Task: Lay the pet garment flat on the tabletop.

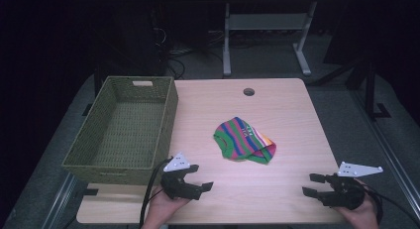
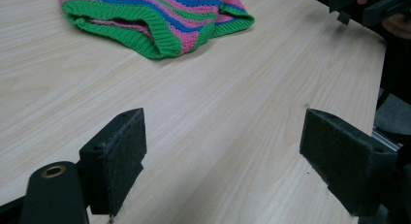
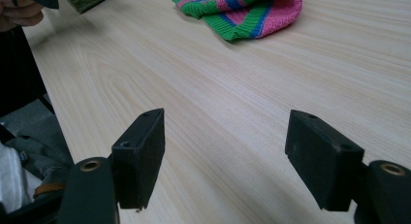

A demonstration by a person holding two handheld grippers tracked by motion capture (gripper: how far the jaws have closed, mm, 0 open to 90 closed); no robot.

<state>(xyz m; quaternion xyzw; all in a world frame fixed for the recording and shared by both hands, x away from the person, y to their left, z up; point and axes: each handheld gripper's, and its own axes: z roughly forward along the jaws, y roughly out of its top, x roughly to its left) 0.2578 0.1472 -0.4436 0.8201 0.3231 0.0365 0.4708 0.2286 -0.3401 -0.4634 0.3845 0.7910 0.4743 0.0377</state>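
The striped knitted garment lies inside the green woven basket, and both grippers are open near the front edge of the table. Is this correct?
Not quite. The striped knitted garment lies on the bare table, right of the green woven basket, as the high view shows. The left gripper and right gripper are open.

I'm seeing the striped knit hat point(image 1: 244, 141), banded green, pink and blue, lying crumpled and flat near the middle of the wooden table point(image 1: 292, 115), its green ribbed cuff facing me.

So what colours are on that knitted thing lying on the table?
The knitted garment has green, pink and blue stripes with green ribbed edges, clearest in the left gripper view.
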